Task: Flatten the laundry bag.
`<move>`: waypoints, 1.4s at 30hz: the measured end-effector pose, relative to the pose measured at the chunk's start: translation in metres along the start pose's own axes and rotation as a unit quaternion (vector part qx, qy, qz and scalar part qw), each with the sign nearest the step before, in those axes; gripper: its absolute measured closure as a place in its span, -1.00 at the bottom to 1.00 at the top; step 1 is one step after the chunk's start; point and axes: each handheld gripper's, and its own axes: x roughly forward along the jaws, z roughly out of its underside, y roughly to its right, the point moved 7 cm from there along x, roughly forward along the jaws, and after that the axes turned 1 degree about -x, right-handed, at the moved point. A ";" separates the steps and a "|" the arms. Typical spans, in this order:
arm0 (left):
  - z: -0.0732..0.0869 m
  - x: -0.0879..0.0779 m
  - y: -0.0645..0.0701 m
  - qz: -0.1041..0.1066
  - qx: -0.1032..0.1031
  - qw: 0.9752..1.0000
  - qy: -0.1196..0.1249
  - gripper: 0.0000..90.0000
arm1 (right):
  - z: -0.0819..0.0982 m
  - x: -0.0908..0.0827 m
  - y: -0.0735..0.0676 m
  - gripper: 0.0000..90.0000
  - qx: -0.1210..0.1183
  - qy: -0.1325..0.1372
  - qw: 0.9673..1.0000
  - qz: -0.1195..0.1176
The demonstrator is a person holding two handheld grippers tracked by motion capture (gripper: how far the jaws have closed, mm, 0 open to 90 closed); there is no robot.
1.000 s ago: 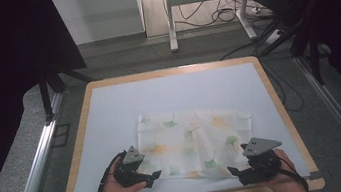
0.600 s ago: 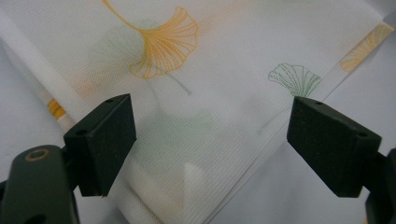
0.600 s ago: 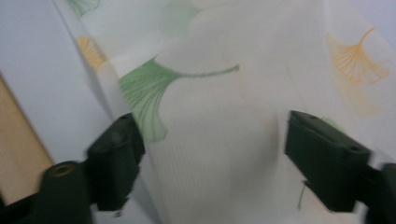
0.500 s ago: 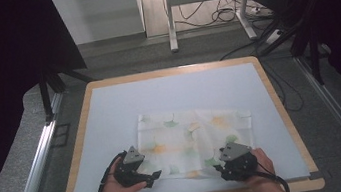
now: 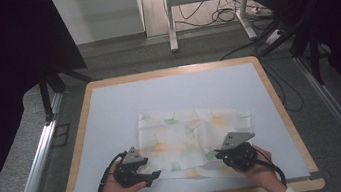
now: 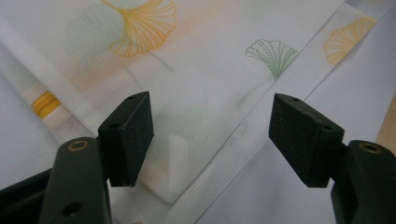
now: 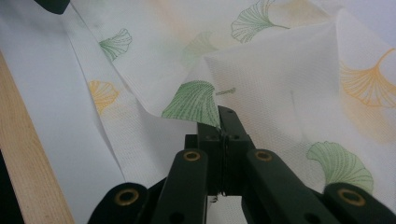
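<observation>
Cloth (image 5: 192,136) on table (image 5: 110,109), near front edge.

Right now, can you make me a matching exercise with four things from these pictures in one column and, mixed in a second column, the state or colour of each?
Column one:
1. left claw
2. right claw
3. cloth
4. table's edge

Column two:
A. pale wood
B. white, printed with green and orange leaves
C. jaws apart, a cloth corner lying between them
D. jaws shut on a fold of the cloth

Right pairs: 1-C, 2-D, 3-B, 4-A
</observation>
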 end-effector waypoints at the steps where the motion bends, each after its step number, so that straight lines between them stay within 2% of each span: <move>1: 0.000 0.000 0.000 0.000 -0.001 1.000 0.000 -0.32 | 0.000 0.000 0.000 0.97 -0.001 0.000 1.000 0.000; 6: -0.001 -0.001 0.002 0.003 0.001 1.000 0.002 -0.33 | -0.003 -0.002 0.004 0.97 0.000 0.005 1.000 0.003; 8: -0.001 -0.001 0.003 0.004 0.005 1.000 0.001 -0.33 | -0.007 -0.004 0.008 0.97 0.002 0.011 1.000 0.006; 15: 0.000 0.001 0.003 0.005 0.003 1.000 -0.002 -0.33 | -0.026 -0.014 0.028 0.97 0.008 0.034 0.999 0.023; 16: 0.000 0.002 0.003 0.005 0.004 1.000 -0.005 -0.34 | -0.035 -0.017 0.038 0.97 0.011 0.043 0.999 0.032; 21: 0.003 0.008 0.002 0.011 0.004 1.000 -0.021 -0.35 | -0.053 -0.019 0.062 0.97 0.025 0.056 0.997 0.043; 24: 0.003 0.009 0.001 0.015 -0.004 1.000 -0.017 -0.35 | -0.061 -0.016 0.075 0.97 0.028 0.055 0.997 0.052; 29: 0.003 0.009 0.000 0.018 -0.002 1.000 -0.019 -0.35 | -0.072 -0.007 0.099 0.97 0.038 0.047 0.996 0.067; 36: 0.003 0.009 0.001 0.019 -0.002 1.000 -0.019 -0.37 | -0.078 0.010 0.140 0.97 0.068 0.040 0.993 0.090; 37: 0.003 0.009 0.001 0.020 -0.002 1.000 -0.019 -0.38 | -0.077 0.014 0.150 0.97 0.075 0.036 0.992 0.098; 38: 0.003 0.009 0.001 0.020 -0.002 1.000 -0.019 -0.38 | -0.077 0.014 0.150 0.97 0.075 0.036 0.992 0.098; 39: 0.003 0.009 0.001 0.021 -0.002 1.000 -0.019 -0.38 | -0.076 0.020 0.164 0.97 0.087 0.033 0.990 0.106; 42: 0.003 0.009 0.001 0.021 -0.002 1.000 -0.019 -0.38 | -0.074 0.027 0.179 0.97 0.099 0.027 0.988 0.117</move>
